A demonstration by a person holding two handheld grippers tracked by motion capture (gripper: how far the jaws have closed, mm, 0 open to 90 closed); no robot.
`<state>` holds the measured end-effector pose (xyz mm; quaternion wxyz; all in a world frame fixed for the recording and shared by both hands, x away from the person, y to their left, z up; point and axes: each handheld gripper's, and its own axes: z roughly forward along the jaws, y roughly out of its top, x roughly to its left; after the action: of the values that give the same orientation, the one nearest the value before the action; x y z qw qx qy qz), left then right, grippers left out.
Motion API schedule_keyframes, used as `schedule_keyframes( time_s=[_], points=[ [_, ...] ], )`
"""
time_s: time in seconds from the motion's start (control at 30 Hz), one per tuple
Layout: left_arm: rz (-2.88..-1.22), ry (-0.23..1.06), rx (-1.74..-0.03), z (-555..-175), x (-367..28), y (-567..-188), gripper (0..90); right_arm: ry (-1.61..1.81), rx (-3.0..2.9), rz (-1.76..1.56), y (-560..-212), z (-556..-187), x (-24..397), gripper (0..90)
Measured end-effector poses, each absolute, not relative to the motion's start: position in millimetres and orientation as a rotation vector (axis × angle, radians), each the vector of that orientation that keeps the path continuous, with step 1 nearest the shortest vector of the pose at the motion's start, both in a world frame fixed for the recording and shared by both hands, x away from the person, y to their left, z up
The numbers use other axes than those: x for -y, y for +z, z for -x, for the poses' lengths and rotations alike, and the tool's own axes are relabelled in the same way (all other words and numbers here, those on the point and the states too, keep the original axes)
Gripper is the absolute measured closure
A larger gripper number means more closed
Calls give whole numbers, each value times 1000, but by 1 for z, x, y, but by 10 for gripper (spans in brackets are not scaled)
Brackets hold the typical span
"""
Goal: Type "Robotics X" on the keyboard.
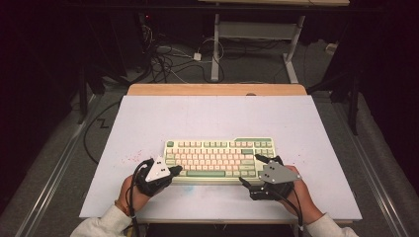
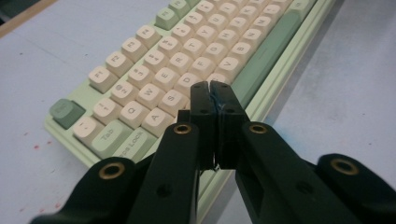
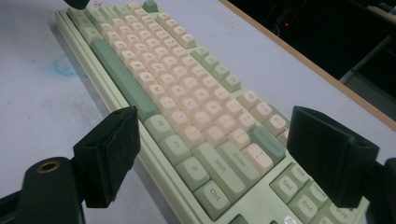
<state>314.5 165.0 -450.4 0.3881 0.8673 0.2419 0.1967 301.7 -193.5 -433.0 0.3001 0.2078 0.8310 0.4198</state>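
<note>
A pale green keyboard (image 1: 217,148) with cream and green keys lies flat near the middle of the white table. My left gripper (image 1: 176,170) sits at its front left corner. In the left gripper view its jaws are pressed together with nothing between them, the tips (image 2: 215,91) hovering over the lower letter rows of the keyboard (image 2: 187,51). My right gripper (image 1: 252,170) is at the front right corner and stands wide open. Its two pads (image 3: 114,144) straddle the right end of the keyboard (image 3: 187,84), above the shift and control keys, without touching them.
The white table top (image 1: 212,116) has a wooden strip (image 1: 217,89) along its far edge. Red specks (image 1: 133,157) lie left of the keyboard and a faint blue smear (image 3: 65,65) lies in front of it. Cables (image 1: 168,61) and another desk's legs (image 1: 215,54) stand beyond.
</note>
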Motion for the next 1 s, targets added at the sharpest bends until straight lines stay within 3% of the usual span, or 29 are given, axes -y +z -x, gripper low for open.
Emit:
schedule_keyframes(
  time_s=[1.0],
  points=[
    [-2342,426,-559,-339,-130,-438,878,1096,-2182,-591,-436,-293,218,180]
  ],
)
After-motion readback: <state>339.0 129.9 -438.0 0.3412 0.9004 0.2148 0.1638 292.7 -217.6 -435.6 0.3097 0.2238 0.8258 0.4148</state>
